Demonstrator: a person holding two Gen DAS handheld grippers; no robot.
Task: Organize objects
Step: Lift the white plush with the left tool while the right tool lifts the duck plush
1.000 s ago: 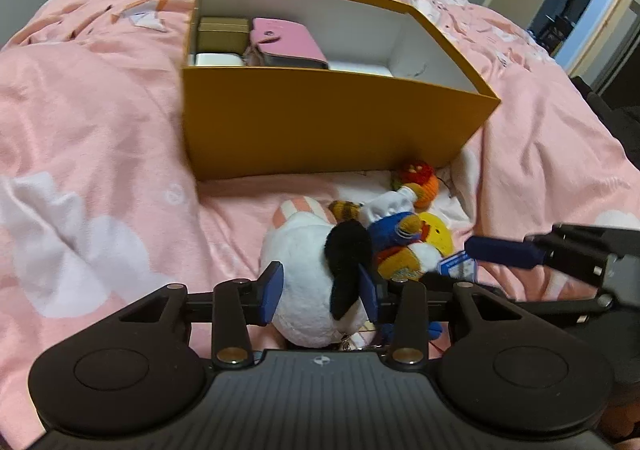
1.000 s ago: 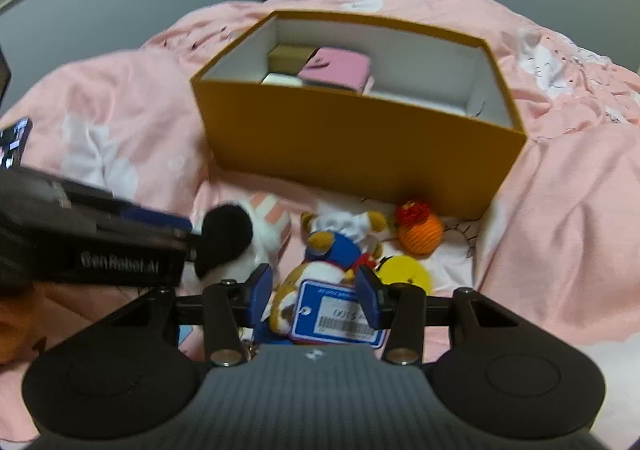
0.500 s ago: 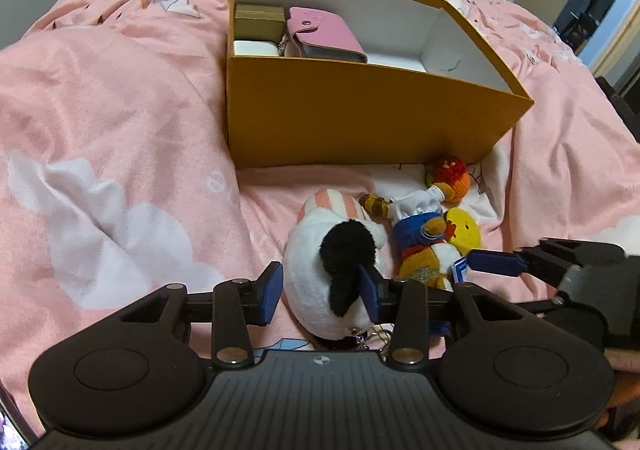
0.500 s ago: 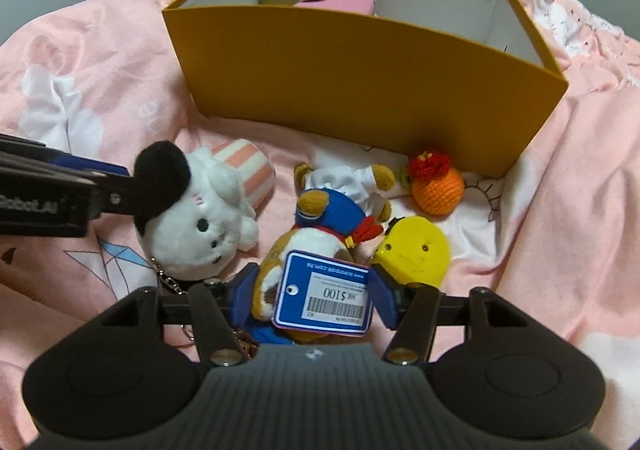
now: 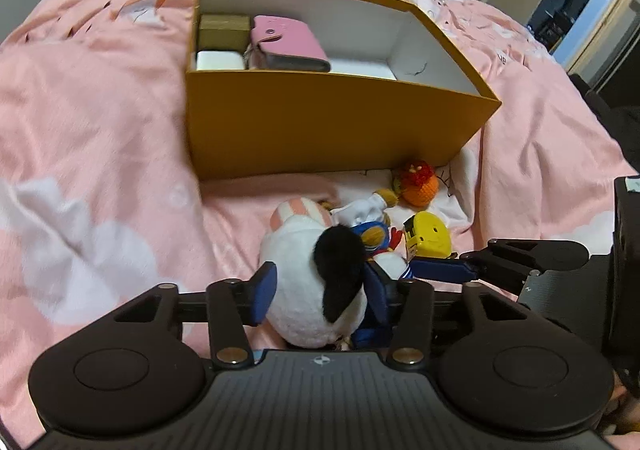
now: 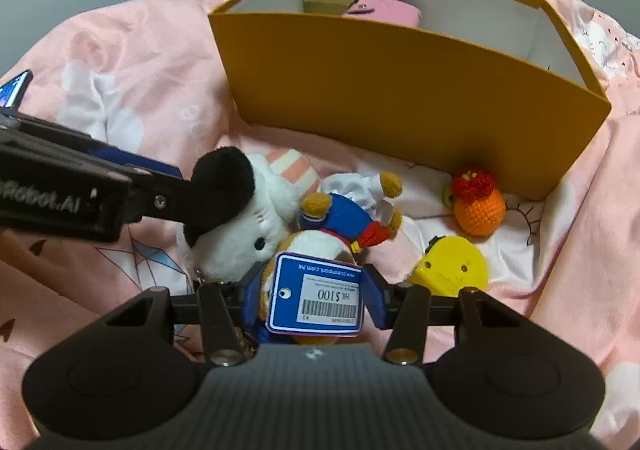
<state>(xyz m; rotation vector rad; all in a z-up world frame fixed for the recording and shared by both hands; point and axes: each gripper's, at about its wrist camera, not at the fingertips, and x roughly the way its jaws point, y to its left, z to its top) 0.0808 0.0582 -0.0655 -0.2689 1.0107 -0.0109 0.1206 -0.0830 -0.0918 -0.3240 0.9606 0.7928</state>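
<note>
Left wrist view: lower part of white plush (image 5: 312, 290) hidden behind gripper body at bottom centre. Sailor plush (image 5: 376, 238) mostly covered by white plush's black ear. White item (image 5: 362, 68) in orange box (image 5: 320, 122) cut by front wall. Right wrist view: sailor plush body behind blue price tag (image 6: 316, 298); tag small print unreadable. Phone (image 6: 14, 92) cut off at left edge.
</note>
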